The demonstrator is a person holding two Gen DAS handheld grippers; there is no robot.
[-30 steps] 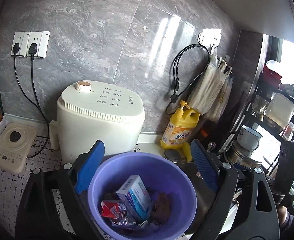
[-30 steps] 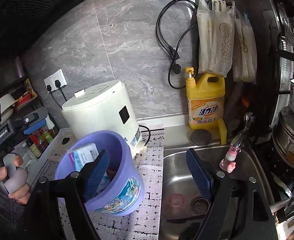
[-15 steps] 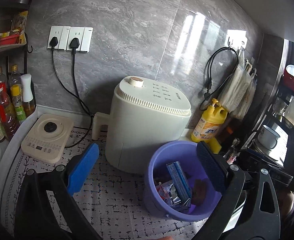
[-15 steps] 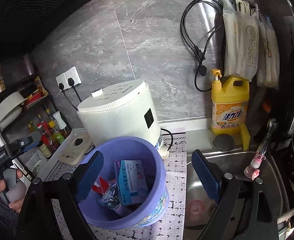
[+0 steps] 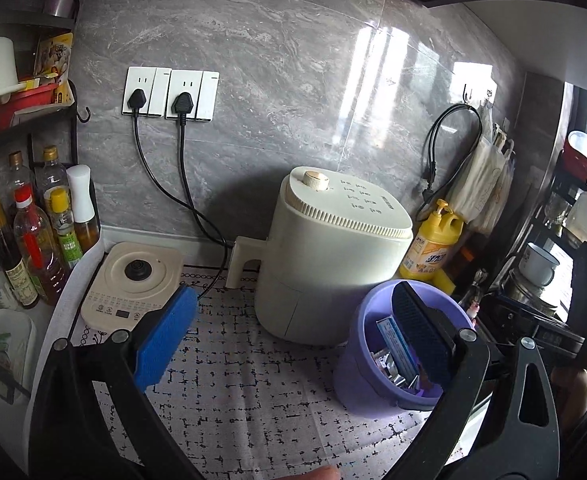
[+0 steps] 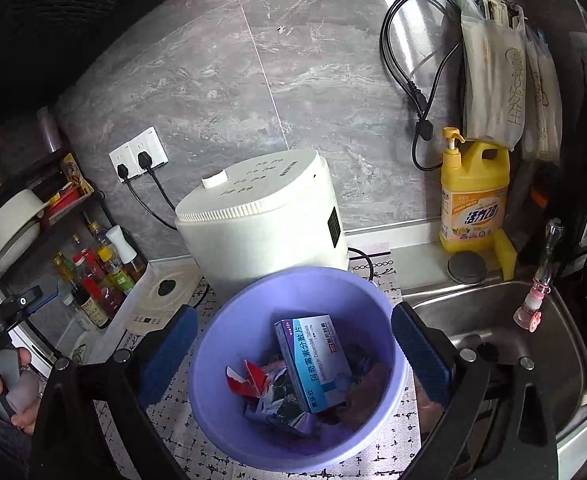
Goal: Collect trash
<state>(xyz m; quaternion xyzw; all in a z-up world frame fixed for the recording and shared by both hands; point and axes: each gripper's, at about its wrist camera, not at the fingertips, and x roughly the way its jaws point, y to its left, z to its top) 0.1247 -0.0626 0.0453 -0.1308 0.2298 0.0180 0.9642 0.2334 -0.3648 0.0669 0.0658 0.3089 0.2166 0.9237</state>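
A purple plastic bucket [image 6: 229, 328] stands on the patterned counter mat, in front of a white air fryer [image 6: 261, 220]. It holds a blue-and-white medicine box [image 6: 313, 360], red wrappers [image 6: 249, 380] and other crumpled trash. My right gripper [image 6: 289, 360] is open and empty, its blue pads either side of the bucket, above it. In the left wrist view the bucket [image 5: 357, 364] sits at the lower right. My left gripper [image 5: 289, 336] is open and empty above the mat, left of the bucket.
A kettle base [image 5: 133, 284] and oil bottles [image 5: 33, 232] stand at the left. Yellow detergent [image 6: 473, 196], a sponge and the steel sink [image 6: 493, 320] lie to the right. Cords run from wall sockets [image 5: 169, 92].
The left gripper has pulled back and to the left, so the bucket now lies at its right. The right gripper has moved over the bucket, now centred between its pads.
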